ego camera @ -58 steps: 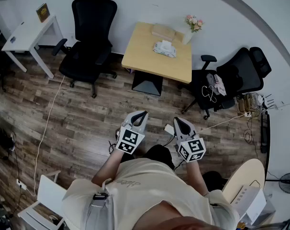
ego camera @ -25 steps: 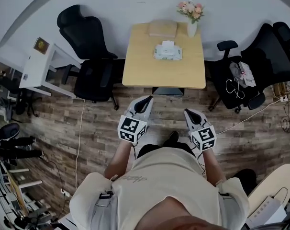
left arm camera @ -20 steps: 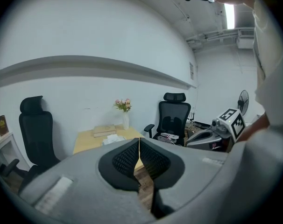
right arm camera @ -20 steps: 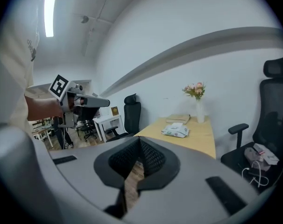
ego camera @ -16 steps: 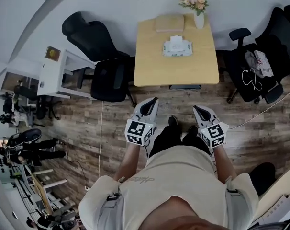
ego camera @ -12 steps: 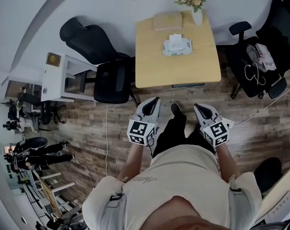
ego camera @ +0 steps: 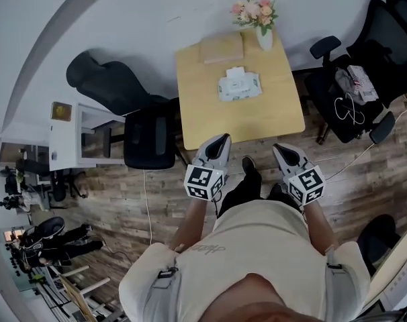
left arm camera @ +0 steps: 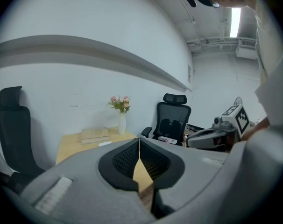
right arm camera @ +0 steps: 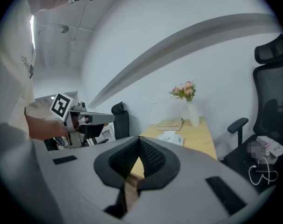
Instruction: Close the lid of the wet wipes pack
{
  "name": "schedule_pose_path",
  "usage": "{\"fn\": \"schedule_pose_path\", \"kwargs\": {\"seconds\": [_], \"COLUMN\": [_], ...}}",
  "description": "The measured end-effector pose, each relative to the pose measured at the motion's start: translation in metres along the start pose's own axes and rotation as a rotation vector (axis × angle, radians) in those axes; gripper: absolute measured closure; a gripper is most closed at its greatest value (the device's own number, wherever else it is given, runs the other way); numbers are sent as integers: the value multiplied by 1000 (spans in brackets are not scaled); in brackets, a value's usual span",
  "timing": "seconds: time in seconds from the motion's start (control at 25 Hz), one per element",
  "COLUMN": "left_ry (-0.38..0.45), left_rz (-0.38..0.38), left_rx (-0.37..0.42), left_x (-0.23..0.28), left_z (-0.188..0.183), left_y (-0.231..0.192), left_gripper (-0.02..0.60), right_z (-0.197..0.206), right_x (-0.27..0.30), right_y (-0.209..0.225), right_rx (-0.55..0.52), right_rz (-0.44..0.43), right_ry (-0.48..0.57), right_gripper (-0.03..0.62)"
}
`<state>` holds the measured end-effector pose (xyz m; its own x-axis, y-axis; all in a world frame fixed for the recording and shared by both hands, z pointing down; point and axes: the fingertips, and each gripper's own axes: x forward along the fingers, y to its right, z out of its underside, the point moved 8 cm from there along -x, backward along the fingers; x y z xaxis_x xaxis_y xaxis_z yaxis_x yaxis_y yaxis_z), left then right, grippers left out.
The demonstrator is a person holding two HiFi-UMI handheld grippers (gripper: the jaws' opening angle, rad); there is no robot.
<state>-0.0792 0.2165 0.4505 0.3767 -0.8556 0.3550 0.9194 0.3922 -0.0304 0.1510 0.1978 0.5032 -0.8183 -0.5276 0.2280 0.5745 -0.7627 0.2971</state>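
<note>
The wet wipes pack (ego camera: pixel 239 85) lies on the light wooden table (ego camera: pixel 210 123), toward its far half, with its white lid flap standing up at the back. In the right gripper view the wipes pack (right arm camera: pixel 172 136) shows as a pale packet ahead. My left gripper (ego camera: pixel 221 139) hangs over the table's near edge, shut and empty. My right gripper (ego camera: pixel 279 148) is level with it, just off the near edge, shut and empty too. Both are well short of the pack. In the left gripper view the left gripper (left arm camera: pixel 139 141) shows its pads pressed together, as does the right gripper (right arm camera: pixel 139 142) in its own view.
A vase of flowers (ego camera: pixel 263 33) and a flat book (ego camera: pixel 221 47) stand at the table's far edge by the wall. Black office chairs sit left (ego camera: pixel 148 138) and right (ego camera: pixel 354 79) of the table. A white side table (ego camera: pixel 76 136) is further left.
The person has walked up to the table: it was well ahead across the wooden floor, and its near edge now reaches the gripper tips. Both grippers stayed shut and side by side.
</note>
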Motion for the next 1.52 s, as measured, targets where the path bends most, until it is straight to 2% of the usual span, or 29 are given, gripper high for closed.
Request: {"fn": "schedule_pose_path", "kwargs": {"seconds": [0.32,0.56,0.76,1.08,1.2,1.32,1.52], "left_ry": [30,21,0,-28,-28,-21,-49], "left_rz": [67,105,112,87,63,30,34], "left_rx": [-7,-21,-67,-108,-114,-94,-74], "left_x": [27,41,52,78,98,113,146], "left_z": [-33,-23,-15,-9,-15,-28,-39], "left_y": [-87,-146,-180,-194,-196,-196,-205], "left_gripper": [566,566,566,566,566,566,566], "right_z": [-59,-77,-86,-77,-66,-73,-86], "right_x": [83,143,171,184,196,208,229], "right_y": [2,-1,3,44,69,90,125], "right_rx": [-86,-94,-110,-112,-76,-38,-98], "right_rz": [40,103,112,131,110,57,44], "right_ry": [-3,-1,-50,-112,-150,-152,-129], "right_gripper": [592,592,592,592,592,592,592]}}
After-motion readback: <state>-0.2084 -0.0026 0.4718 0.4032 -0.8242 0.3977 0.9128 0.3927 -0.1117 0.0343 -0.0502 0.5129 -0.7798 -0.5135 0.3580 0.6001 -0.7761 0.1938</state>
